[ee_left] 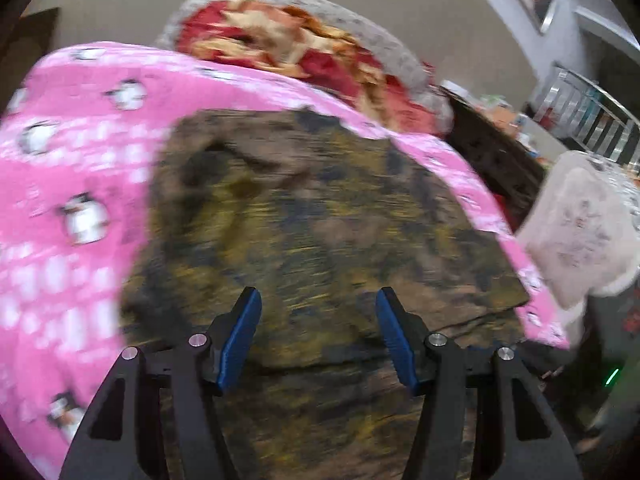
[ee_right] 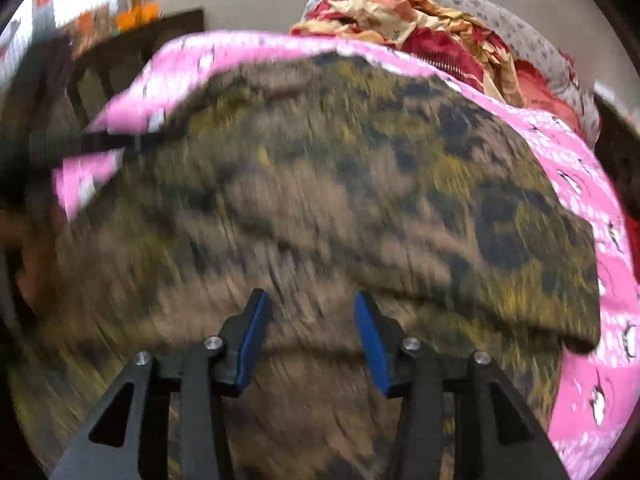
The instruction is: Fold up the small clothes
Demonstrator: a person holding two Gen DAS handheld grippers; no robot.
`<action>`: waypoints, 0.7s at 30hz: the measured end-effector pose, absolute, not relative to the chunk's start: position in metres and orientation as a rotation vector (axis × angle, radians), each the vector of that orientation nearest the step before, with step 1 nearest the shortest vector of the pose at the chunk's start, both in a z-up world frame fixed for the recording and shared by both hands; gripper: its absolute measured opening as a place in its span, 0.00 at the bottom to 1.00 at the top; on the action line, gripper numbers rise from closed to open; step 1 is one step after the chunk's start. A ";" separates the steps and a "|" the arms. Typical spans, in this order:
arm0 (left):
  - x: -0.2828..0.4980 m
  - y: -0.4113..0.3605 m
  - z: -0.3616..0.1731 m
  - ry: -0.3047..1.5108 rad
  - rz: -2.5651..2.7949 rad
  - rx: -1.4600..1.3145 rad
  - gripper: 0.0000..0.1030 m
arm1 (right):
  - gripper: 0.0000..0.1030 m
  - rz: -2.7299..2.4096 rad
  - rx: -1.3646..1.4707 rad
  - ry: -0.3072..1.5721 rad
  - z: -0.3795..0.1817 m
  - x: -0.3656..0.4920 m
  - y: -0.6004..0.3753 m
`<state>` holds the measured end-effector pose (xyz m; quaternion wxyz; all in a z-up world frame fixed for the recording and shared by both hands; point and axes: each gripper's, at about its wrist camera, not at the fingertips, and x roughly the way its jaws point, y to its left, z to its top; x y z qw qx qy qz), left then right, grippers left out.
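A brown, olive and black patterned garment (ee_left: 320, 220) lies spread on a pink penguin-print blanket (ee_left: 80, 160); both views are blurred by motion. My left gripper (ee_left: 318, 300) is open and empty just above the garment's near part. In the right wrist view the same garment (ee_right: 320, 184) fills the middle on the pink blanket (ee_right: 592, 240). My right gripper (ee_right: 310, 304) is open and empty over the garment's near edge. A folded edge of the garment shows at the right (ee_right: 576, 320).
A heap of red and cream cloth (ee_left: 304, 48) on a grey speckled cover lies beyond the blanket, also seen in the right wrist view (ee_right: 420, 20). A pale cloth bundle (ee_left: 580, 224) and a dark cluttered table (ee_left: 492, 136) stand at the right. A dark bench (ee_right: 132, 48) is at the far left.
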<state>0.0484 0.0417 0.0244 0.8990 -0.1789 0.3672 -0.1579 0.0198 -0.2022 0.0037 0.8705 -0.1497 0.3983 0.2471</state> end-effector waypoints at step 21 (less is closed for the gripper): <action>0.098 0.039 -0.017 0.866 -0.386 -0.745 0.00 | 0.72 0.459 -0.221 0.789 -0.004 0.026 -0.215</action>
